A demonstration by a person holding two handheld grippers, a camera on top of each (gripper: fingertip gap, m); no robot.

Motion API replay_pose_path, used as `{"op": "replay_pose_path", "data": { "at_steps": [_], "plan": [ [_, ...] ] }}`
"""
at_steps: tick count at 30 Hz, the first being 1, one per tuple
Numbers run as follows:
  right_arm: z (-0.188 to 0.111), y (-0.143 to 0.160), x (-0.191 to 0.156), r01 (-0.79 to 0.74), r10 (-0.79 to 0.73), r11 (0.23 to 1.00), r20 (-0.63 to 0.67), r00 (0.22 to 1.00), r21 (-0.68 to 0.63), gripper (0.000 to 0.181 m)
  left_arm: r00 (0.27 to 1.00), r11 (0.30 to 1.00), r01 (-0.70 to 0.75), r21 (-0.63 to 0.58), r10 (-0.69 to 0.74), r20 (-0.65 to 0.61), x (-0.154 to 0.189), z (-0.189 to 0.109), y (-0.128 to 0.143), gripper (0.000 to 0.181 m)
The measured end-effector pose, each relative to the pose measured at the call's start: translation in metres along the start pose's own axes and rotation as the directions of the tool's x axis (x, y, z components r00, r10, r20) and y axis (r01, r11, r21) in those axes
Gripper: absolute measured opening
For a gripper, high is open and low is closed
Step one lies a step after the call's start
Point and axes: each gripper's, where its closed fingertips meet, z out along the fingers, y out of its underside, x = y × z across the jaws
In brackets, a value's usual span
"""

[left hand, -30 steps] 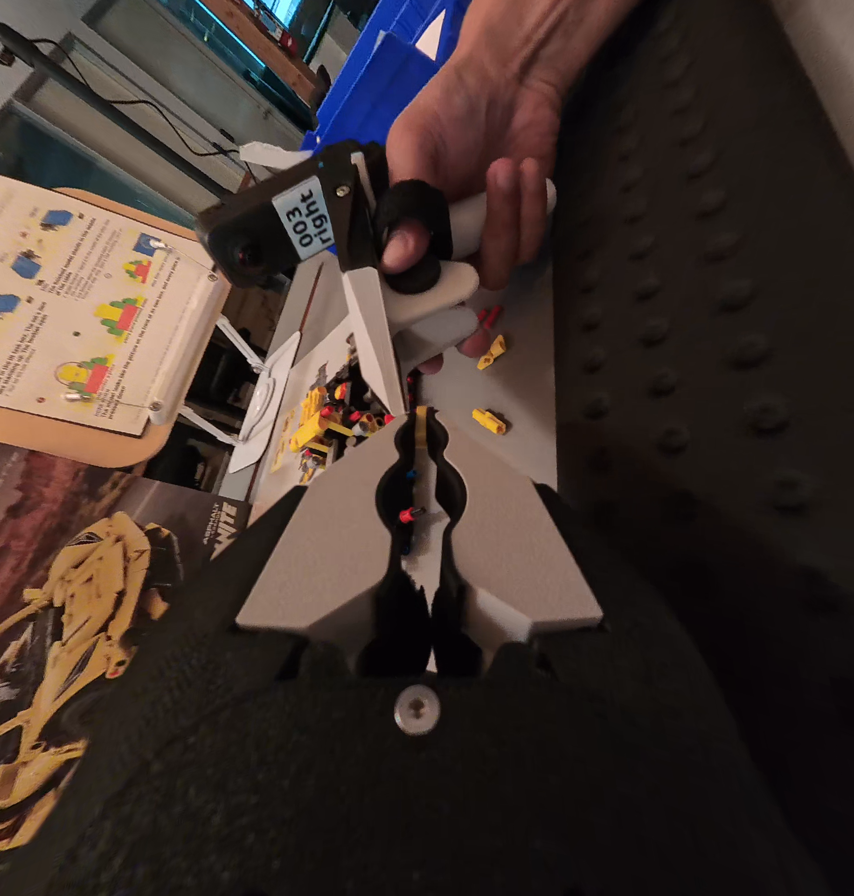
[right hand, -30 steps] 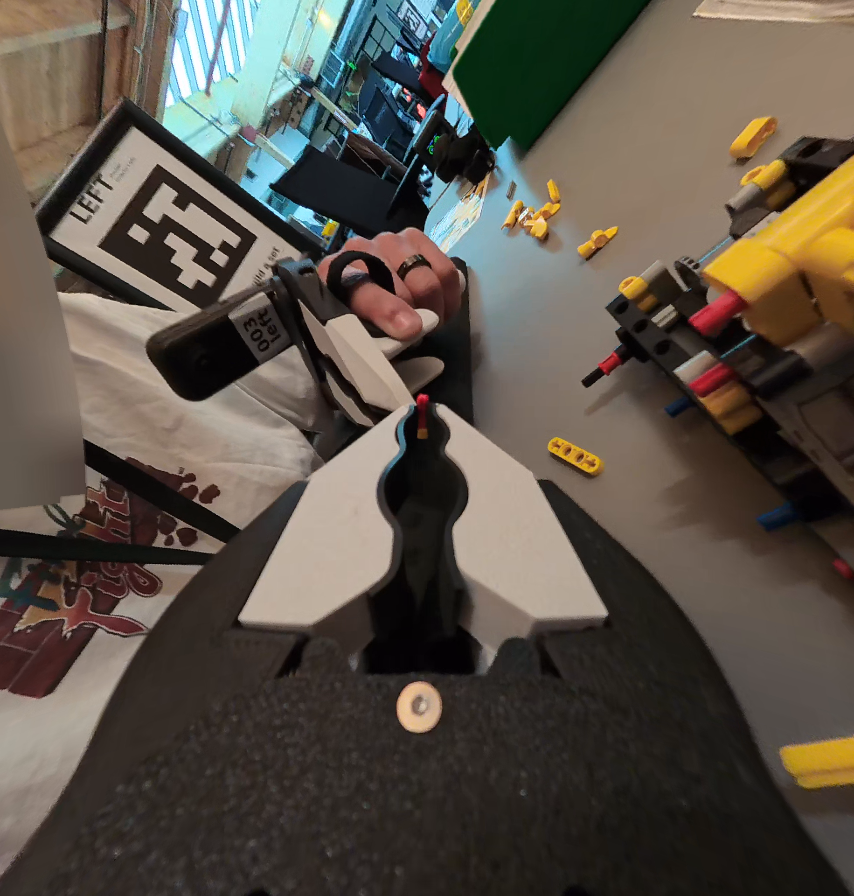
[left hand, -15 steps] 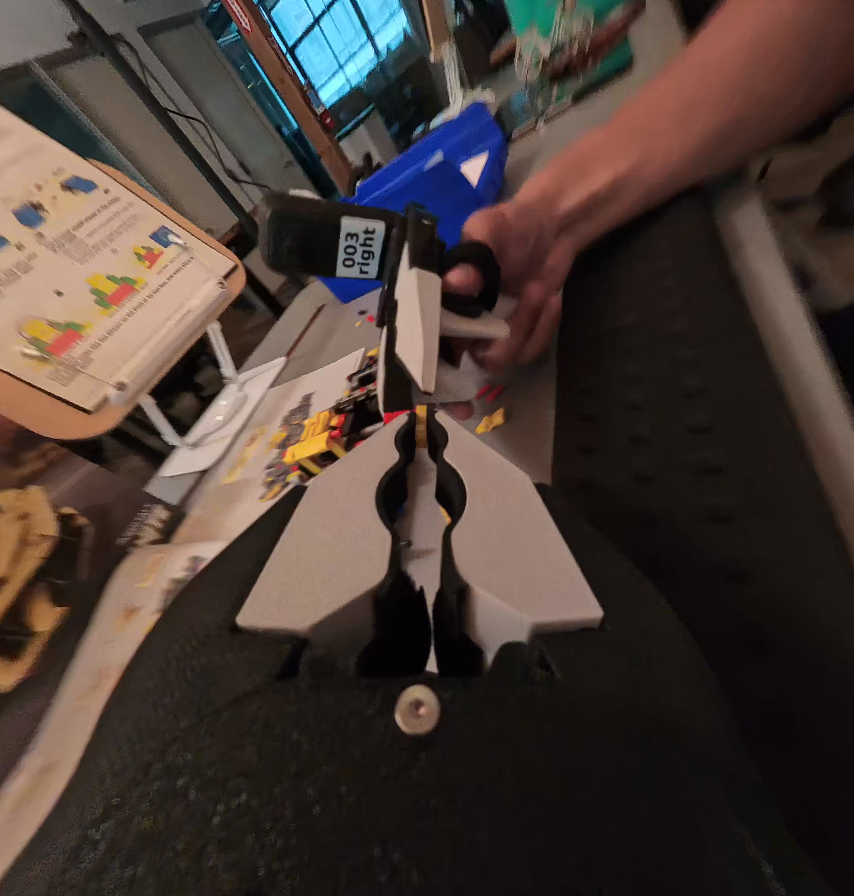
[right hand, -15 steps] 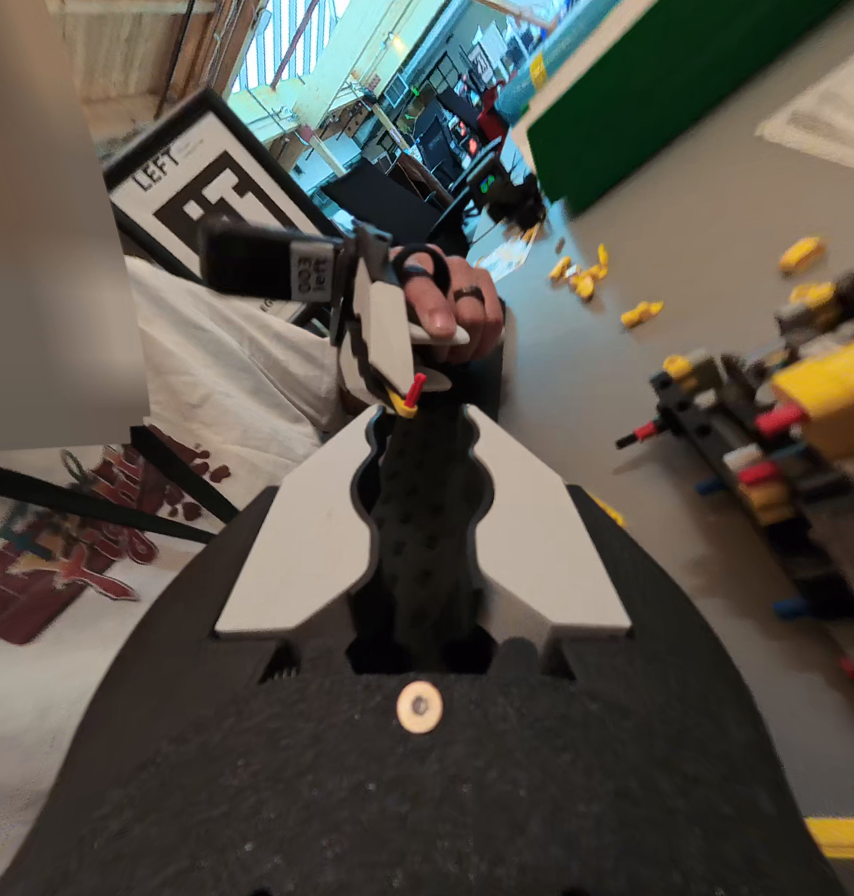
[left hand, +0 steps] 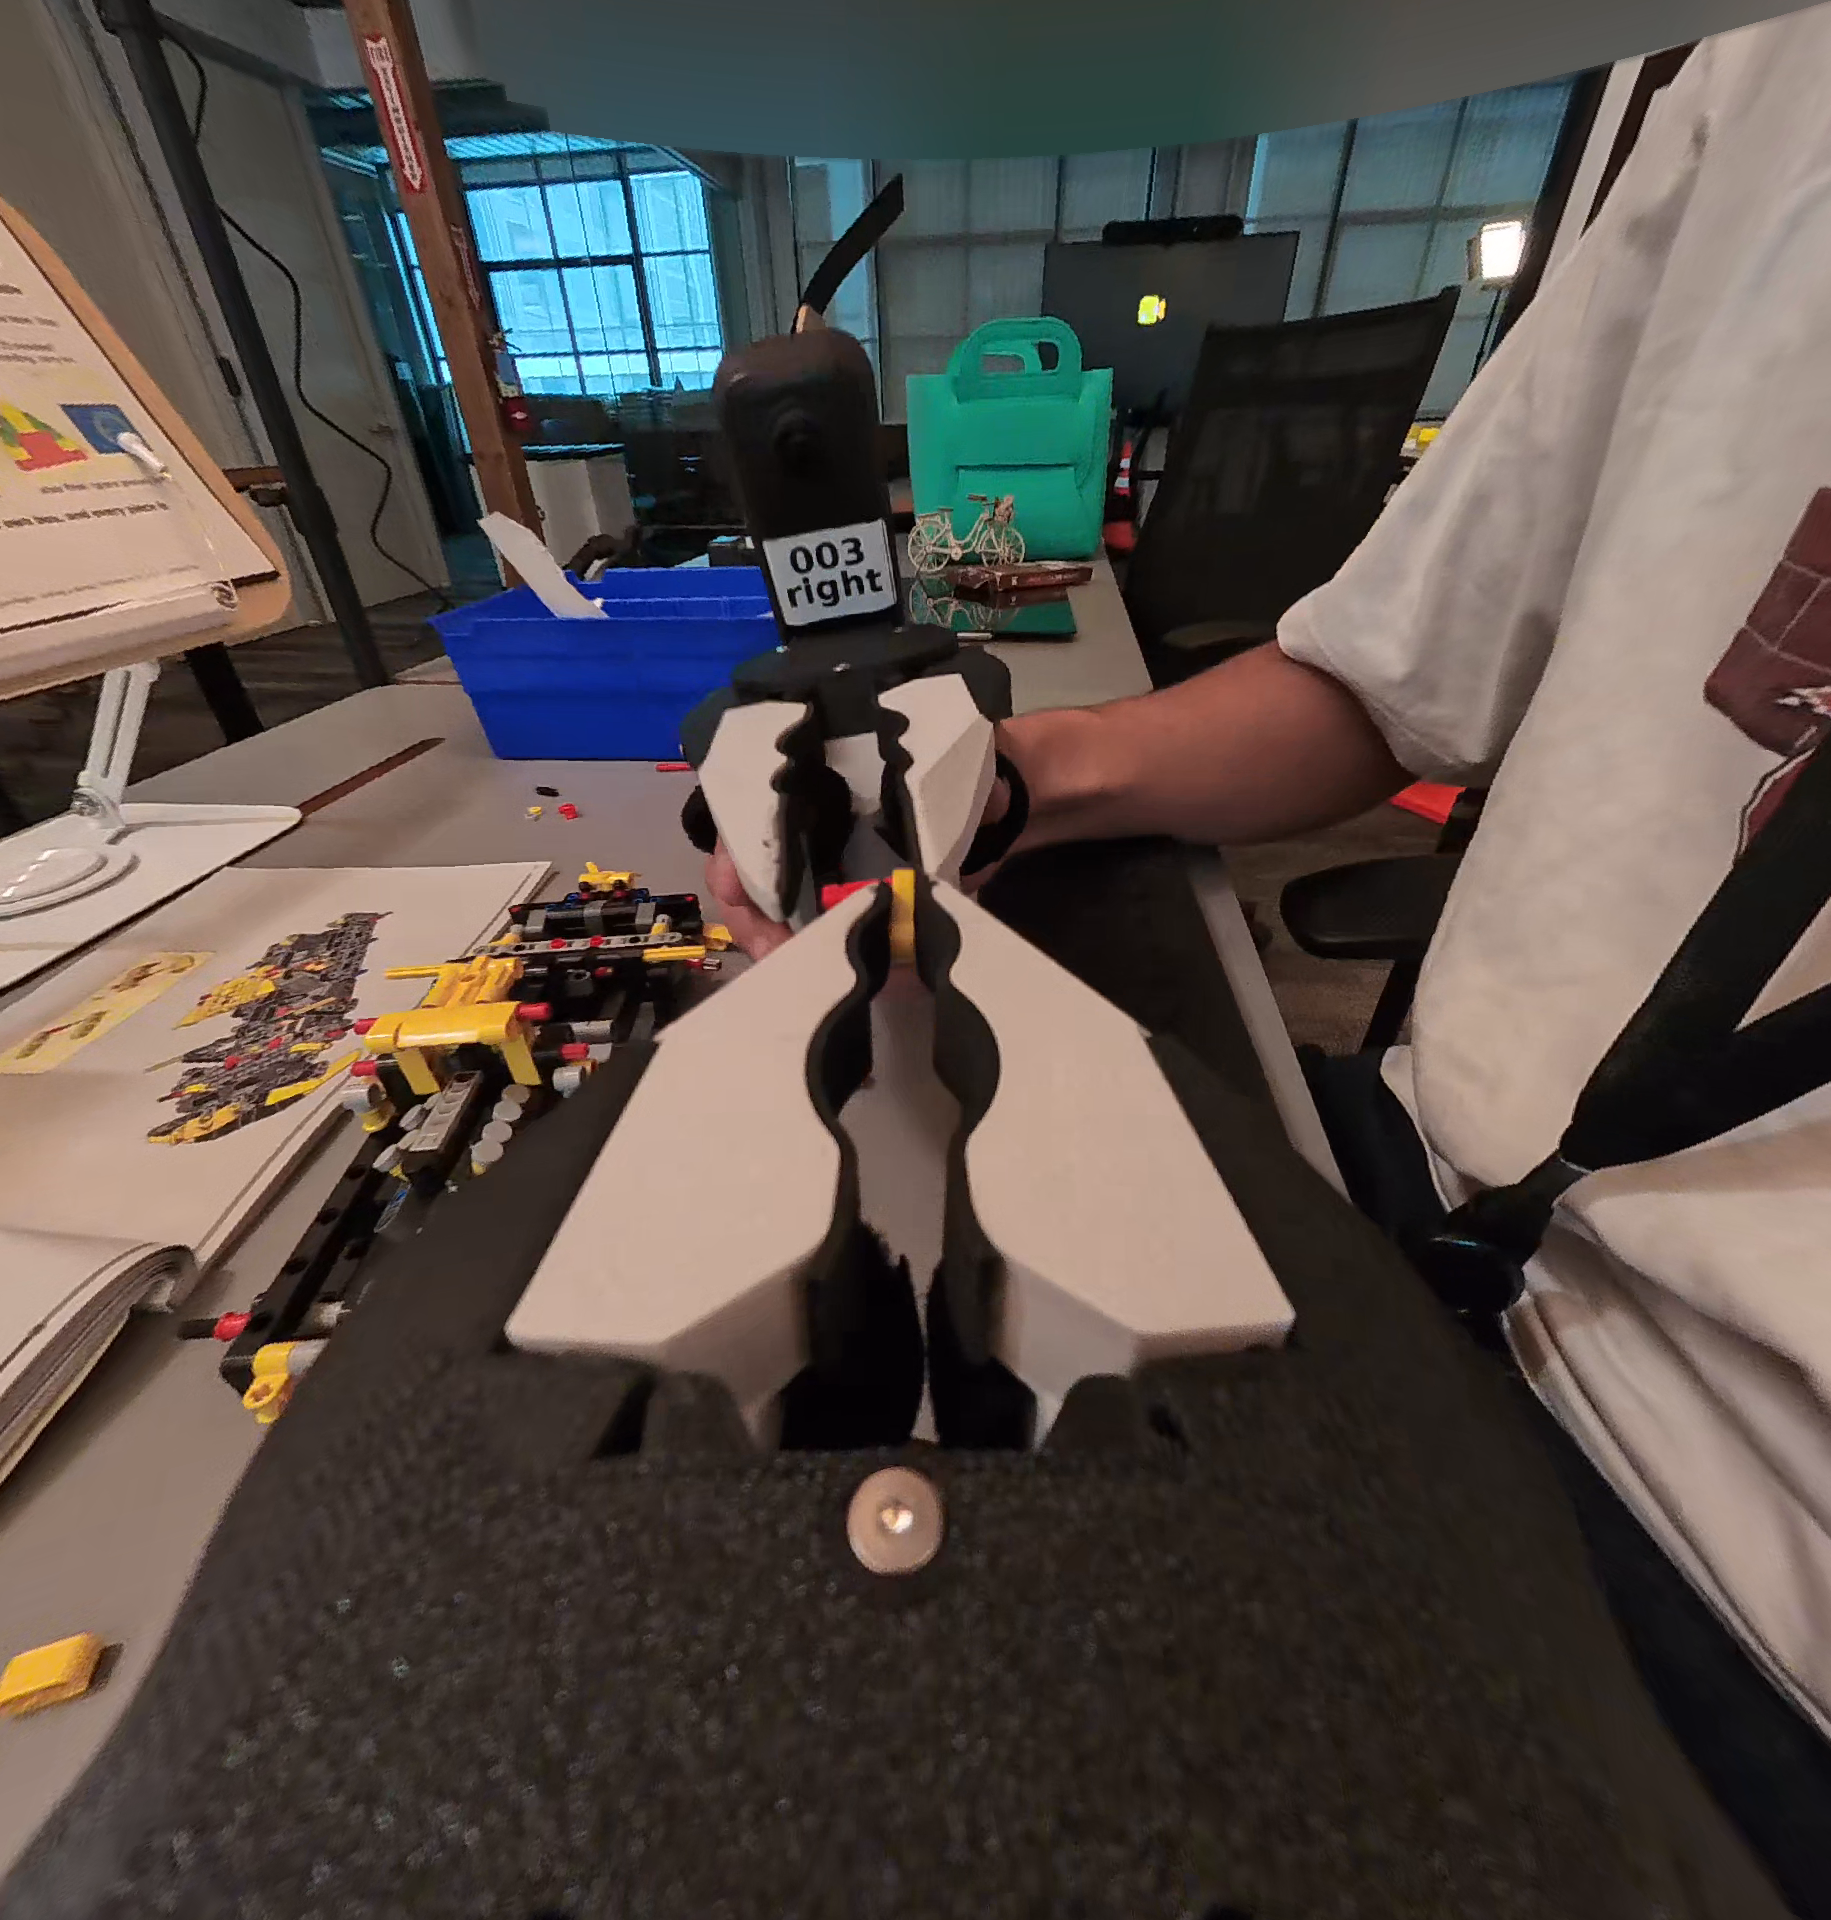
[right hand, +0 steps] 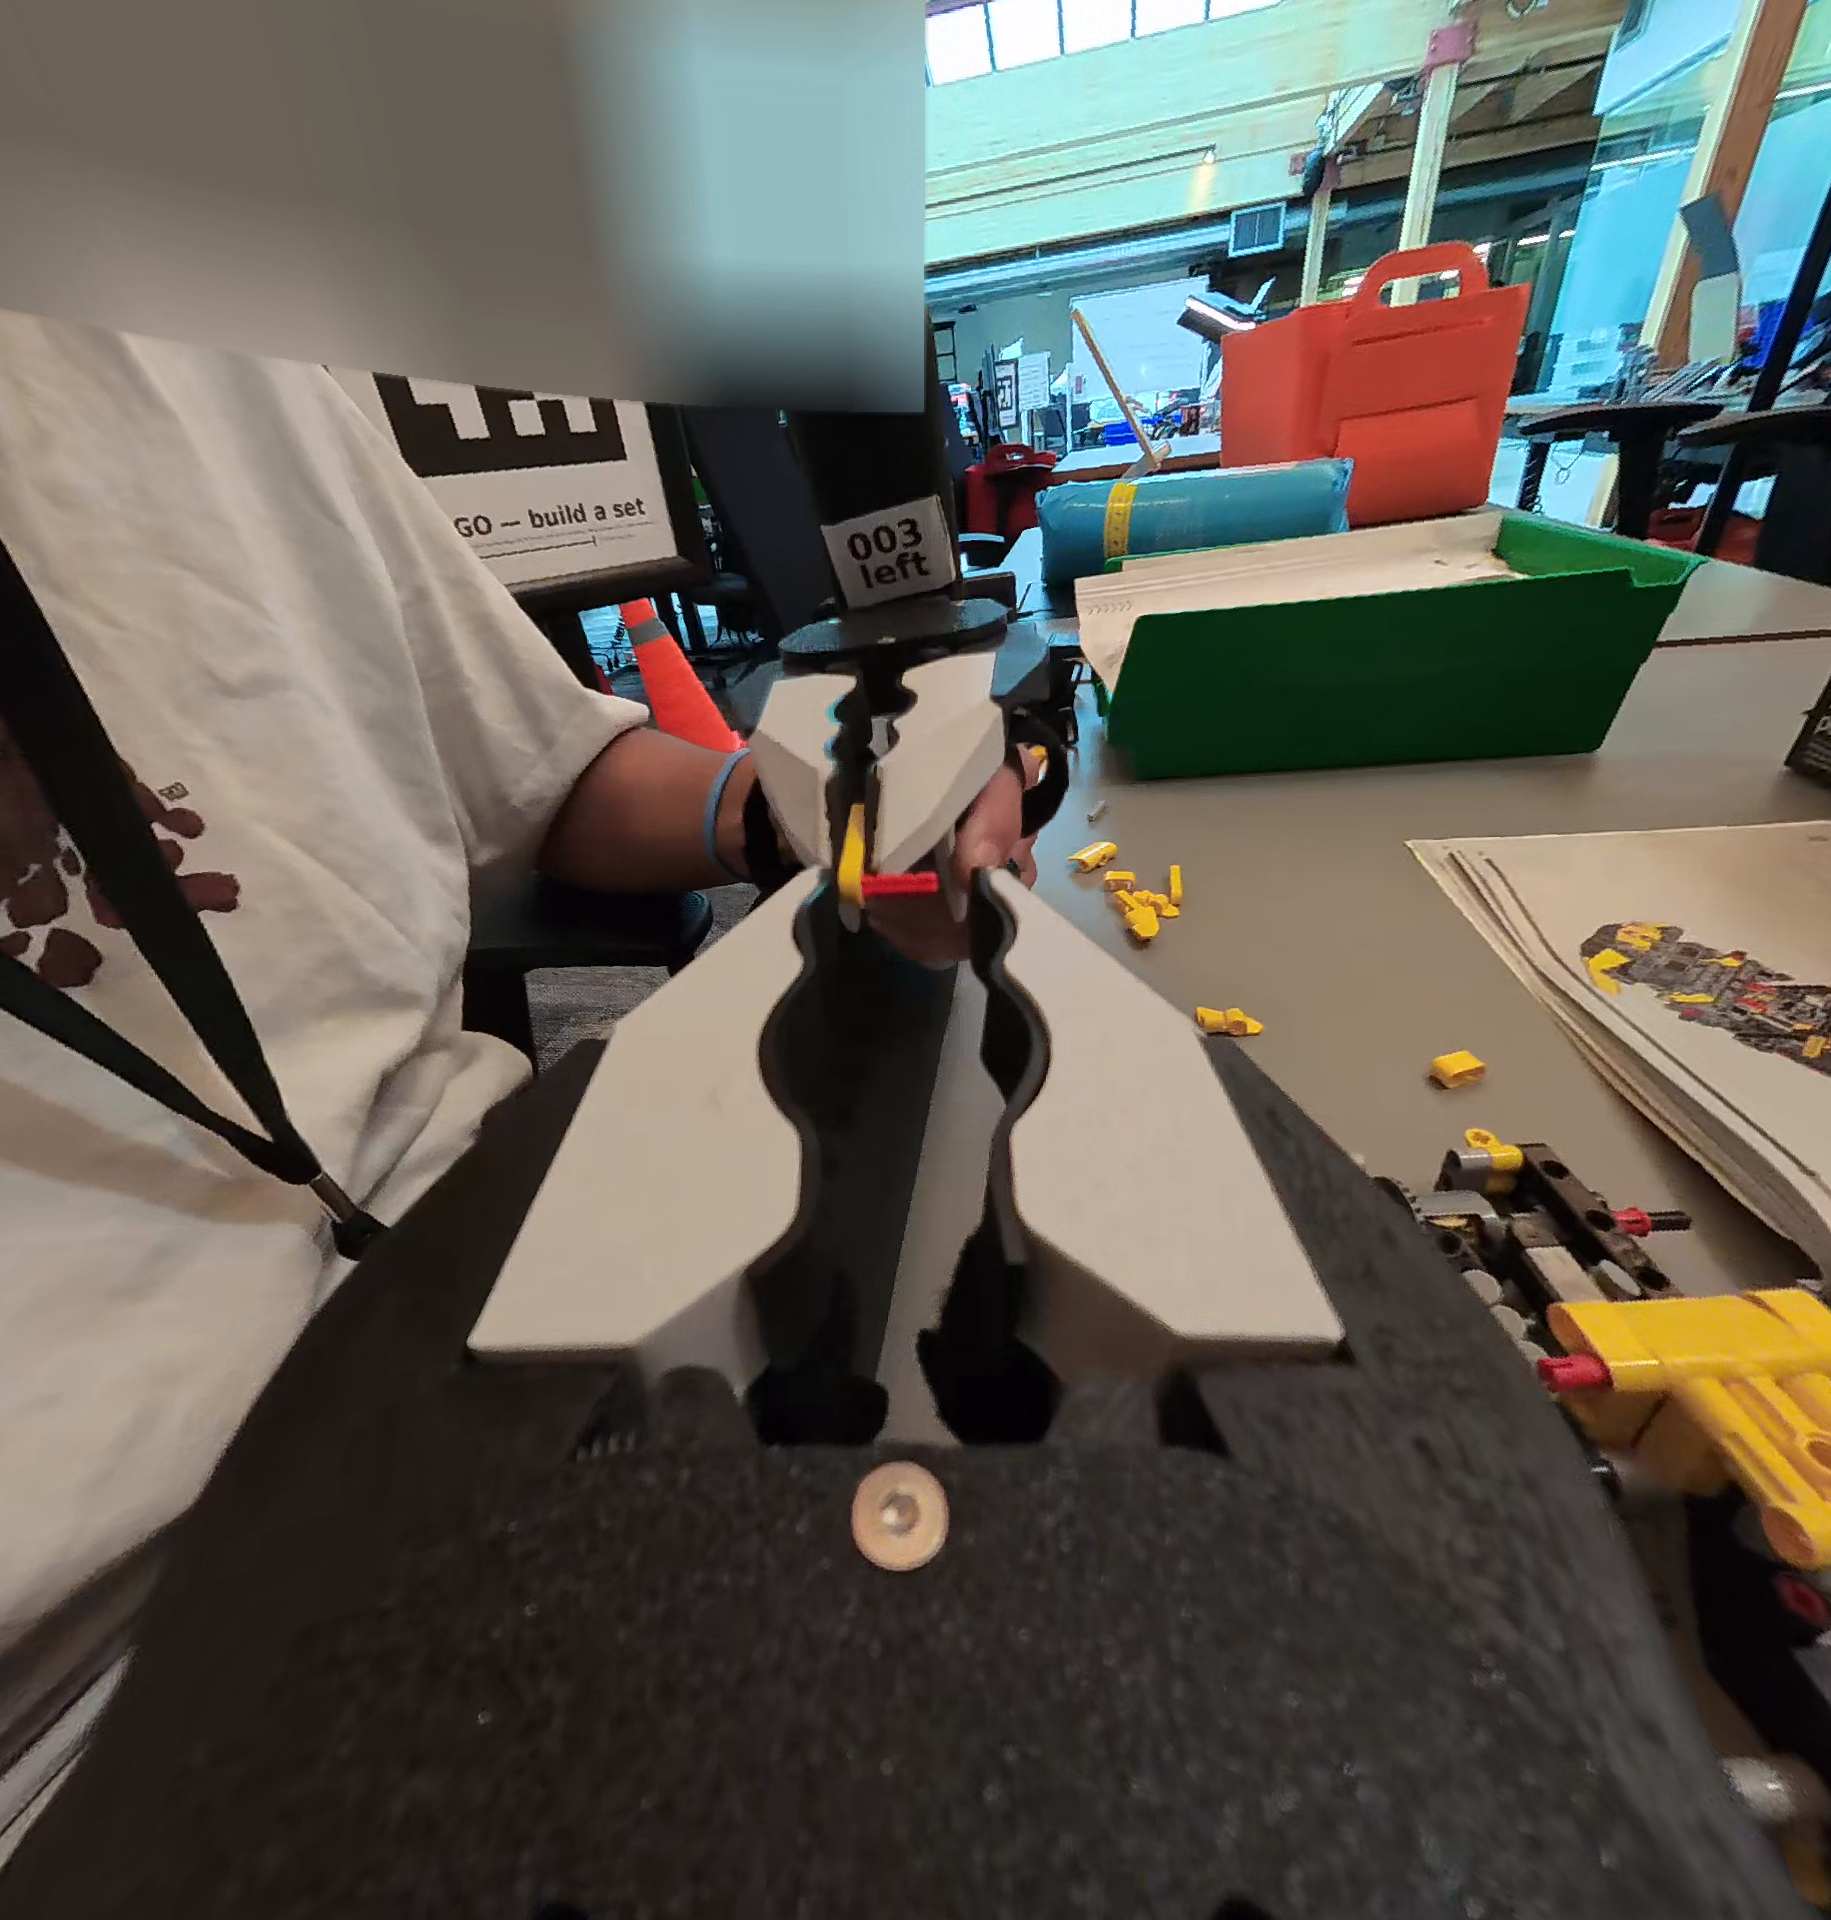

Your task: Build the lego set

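My left gripper [left hand: 898,914] is shut on a small yellow lego piece [left hand: 900,920] with a red pin [left hand: 849,894] sticking out of its side. In the right wrist view the same yellow piece [right hand: 851,857] hangs from the left gripper's fingertips [right hand: 786,821], and the red pin [right hand: 898,884] points across the gap of my right gripper [right hand: 903,894]. My right gripper is open and its pads do not touch the pin. It faces the left gripper tip to tip in the left wrist view [left hand: 849,821]. The partly built black and yellow lego model [left hand: 495,1029] lies on the table, and shows in the right wrist view too [right hand: 1617,1299].
An open instruction book [left hand: 215,997] lies beside the model, also seen in the right wrist view [right hand: 1669,977]. Loose yellow pieces [right hand: 1139,904] lie on the grey table. A blue bin [left hand: 599,665] and a green bin [right hand: 1389,675] stand at the back. A person sits close behind the grippers. My left and right fingertips are right by each other.
My right gripper was shut on the red pin at the yellow piece, then opened and let go. The piece with the pin stayed in my left gripper. Both grippers swung level, facing each other.
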Motion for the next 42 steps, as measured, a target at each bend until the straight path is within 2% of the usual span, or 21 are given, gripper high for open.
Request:
{"op": "replay_pose_path", "data": {
  "at_steps": [13,25,28,34,40,42],
  "plan": [
    [-0.001,0.006,-0.004,-0.020,0.020,0.999,0.017,1.000,-0.032,0.019,1.000,0.999,-0.028,-0.022,0.029,0.009,0.000,0.002,0.004,0.004],
    [-0.002,0.008,-0.003,0.038,-0.039,0.997,-0.013,0.999,-0.061,0.017,1.000,0.999,-0.027,-0.032,0.027,0.008,0.000,0.002,0.007,0.004],
    [-0.003,0.013,-0.003,-0.019,0.019,0.996,0.000,1.000,-0.091,0.015,0.999,0.998,-0.037,-0.055,0.037,0.015,-0.002,0.003,0.011,0.004],
    [-0.003,0.014,-0.005,-0.006,0.007,0.994,0.007,1.000,-0.105,0.015,0.998,0.997,-0.057,-0.057,0.057,0.007,0.000,0.004,0.012,0.004],
    [-0.005,0.019,-0.001,-0.007,0.006,0.994,-0.006,1.000,-0.113,0.015,0.997,0.992,-0.075,-0.106,0.077,0.021,-0.002,0.005,0.019,0.004],
    [-0.010,0.019,-0.001,-0.049,0.049,0.992,-0.001,0.999,-0.114,0.015,0.994,0.985,-0.096,-0.144,0.102,0.033,-0.003,0.004,0.027,0.004]
  ]
}}
